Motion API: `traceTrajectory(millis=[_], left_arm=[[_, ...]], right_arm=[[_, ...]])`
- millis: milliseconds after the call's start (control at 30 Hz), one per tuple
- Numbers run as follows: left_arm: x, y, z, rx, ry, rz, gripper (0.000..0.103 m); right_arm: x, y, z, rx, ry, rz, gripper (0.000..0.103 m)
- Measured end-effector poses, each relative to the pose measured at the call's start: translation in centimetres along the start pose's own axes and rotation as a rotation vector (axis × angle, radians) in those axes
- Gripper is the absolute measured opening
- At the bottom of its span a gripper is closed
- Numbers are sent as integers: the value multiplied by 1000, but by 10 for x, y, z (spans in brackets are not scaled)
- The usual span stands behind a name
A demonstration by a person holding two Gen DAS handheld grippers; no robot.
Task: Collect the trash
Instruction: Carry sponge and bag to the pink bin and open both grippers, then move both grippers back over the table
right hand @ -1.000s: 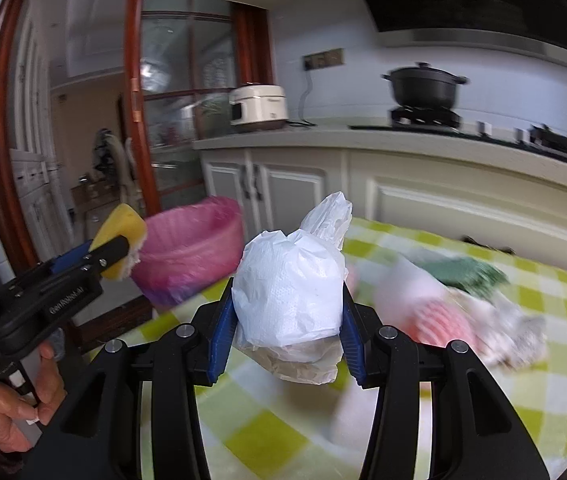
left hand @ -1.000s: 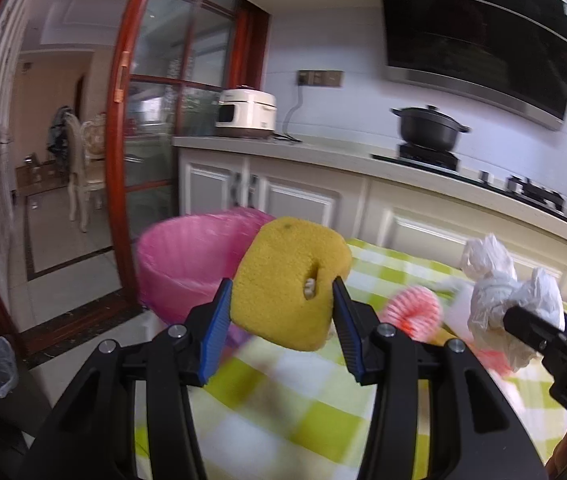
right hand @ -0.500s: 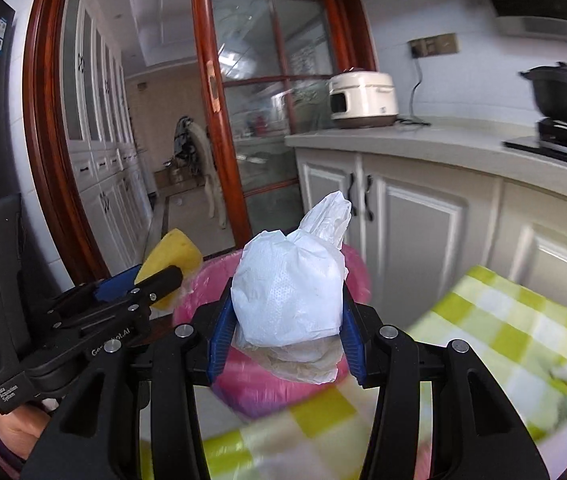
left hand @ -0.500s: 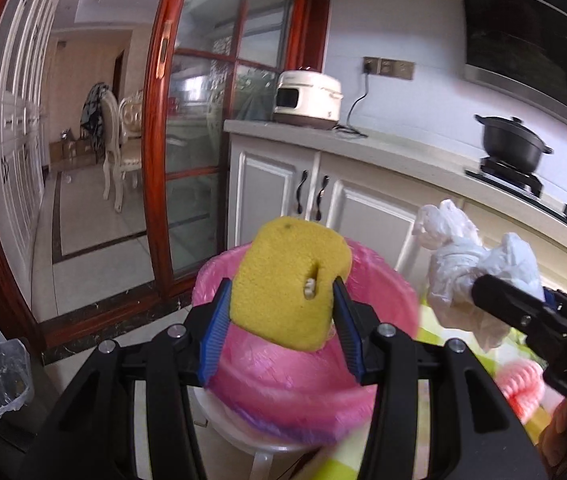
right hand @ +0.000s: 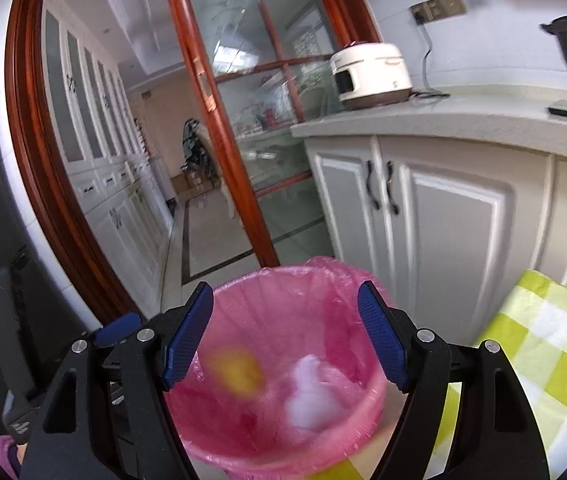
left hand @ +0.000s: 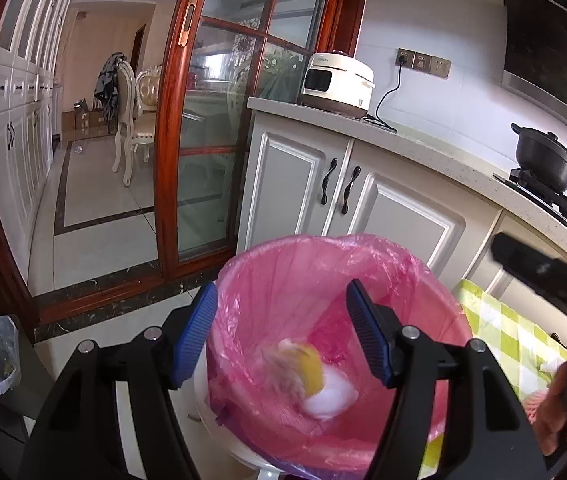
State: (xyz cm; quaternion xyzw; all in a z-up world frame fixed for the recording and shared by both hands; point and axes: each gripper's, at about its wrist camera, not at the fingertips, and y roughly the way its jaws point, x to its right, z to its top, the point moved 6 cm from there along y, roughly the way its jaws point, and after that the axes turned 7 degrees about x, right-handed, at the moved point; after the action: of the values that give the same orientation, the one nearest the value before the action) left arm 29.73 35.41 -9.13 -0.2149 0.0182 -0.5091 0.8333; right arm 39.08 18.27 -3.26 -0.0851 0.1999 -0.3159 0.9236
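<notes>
A white bin lined with a pink bag [left hand: 383,264] stands on the floor beside the table; it also shows in the right wrist view [right hand: 283,296]. Inside it lie a yellow sponge [left hand: 311,368] and a white plastic bag [left hand: 331,398], both blurred; they show in the right wrist view as the sponge [right hand: 237,372] and the bag [right hand: 313,396]. My left gripper [left hand: 283,332] is open and empty above the bin. My right gripper [right hand: 283,336] is open and empty above the bin. The right gripper's body [left hand: 543,272] shows at the right of the left wrist view.
A table with a green checked cloth [right hand: 539,344] is to the right of the bin. White cabinets [left hand: 363,200] under a counter with a rice cooker [left hand: 337,84] and black pot [left hand: 545,160] stand behind. A glass sliding door with a red frame [left hand: 171,160] is on the left.
Both grippers moved over the bin and opened. The sponge and the white bag dropped out of them into the pink-lined bin.
</notes>
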Motion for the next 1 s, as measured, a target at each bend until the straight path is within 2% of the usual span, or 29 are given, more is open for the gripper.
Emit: traceTrajectory(millis=[100,233,367,500,700,833,1000], left_arm=[[3,-10,-4,-7,-24,-5,65],[18,-44,-23,-23,-43,-5,72],[53,-79,-48,-33,21,-32,78],[98,-110,-75,-52,69,-123,84],[166,-140,-122,-132,135,-272,85],[195,-157,-146,-140,200,-317,85],[206,-172,-164,-140,231,-333,85]], right_arm=[[2,-36,1,36,38,-28,72],[4,-93,-14,43,41,-89,72],[10,-156,-38,37,29,-162,72],[25,-229,-68,42,-22,-284,76],[64,-315,-114,30,56,-429,76],[82,-342,-142,16,101,-496,76],[98,-356,-174,-20,145,-543,76]])
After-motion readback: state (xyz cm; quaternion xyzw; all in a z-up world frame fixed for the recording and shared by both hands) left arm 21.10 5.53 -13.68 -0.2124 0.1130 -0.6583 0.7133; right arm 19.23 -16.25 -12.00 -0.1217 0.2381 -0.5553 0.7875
